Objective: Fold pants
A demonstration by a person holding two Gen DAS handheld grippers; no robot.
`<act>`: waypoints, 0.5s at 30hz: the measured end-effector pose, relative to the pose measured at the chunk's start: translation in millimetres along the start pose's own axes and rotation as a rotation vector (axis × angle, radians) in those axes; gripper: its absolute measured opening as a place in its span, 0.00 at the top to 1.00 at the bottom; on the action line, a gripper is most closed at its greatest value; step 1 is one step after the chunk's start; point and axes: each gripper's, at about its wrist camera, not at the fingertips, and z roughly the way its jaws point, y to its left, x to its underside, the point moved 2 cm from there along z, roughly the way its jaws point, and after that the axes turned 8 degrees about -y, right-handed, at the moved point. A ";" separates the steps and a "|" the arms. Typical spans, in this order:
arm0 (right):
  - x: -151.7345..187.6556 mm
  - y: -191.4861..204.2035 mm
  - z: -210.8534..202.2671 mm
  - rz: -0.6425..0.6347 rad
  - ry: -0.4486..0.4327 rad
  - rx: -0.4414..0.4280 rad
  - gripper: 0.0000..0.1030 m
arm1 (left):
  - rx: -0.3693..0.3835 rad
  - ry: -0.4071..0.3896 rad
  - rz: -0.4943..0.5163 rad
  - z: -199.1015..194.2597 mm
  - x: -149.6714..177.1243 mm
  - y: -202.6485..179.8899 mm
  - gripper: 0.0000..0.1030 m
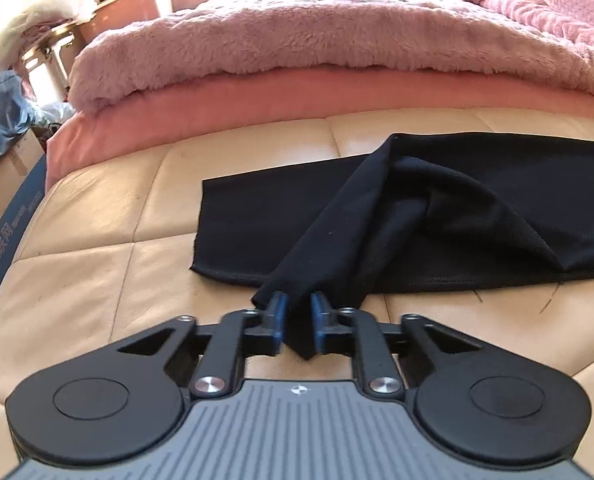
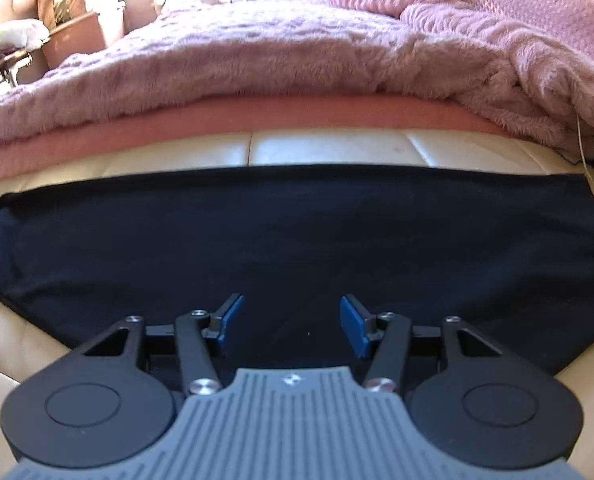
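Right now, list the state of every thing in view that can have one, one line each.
left hand-held gripper: shut on a corner of the black pants, lifting it.
right hand-held gripper: open, empty, over the pants.
black pants: mostly flat on the beige leather bench, one corner pulled up and creased.
pink fluffy blanket: rumpled, spread over the bed.

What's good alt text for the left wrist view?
The left tongs, blue-padded, are shut on a bunched corner of the black fabric pants, lifting a fold towards the camera while the rest lies flat on a beige quilted leather surface. Behind it lies a fluffy pink blanket over a smooth pink layer; a cardboard box sits at the left edge.
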 end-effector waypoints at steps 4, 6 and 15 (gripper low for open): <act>-0.9 0.7 10.3 -0.007 0.031 0.015 0.51 | 0.003 -0.064 -0.061 -8.4 -13.4 9.7 1.00; -0.5 1.5 12.8 -0.012 0.041 0.017 0.51 | 0.022 -0.079 -0.103 -12.9 -26.0 20.0 1.00; 2.2 6.7 16.5 -0.035 0.032 0.033 0.51 | -0.008 0.029 -0.188 41.9 -82.2 78.8 1.00</act>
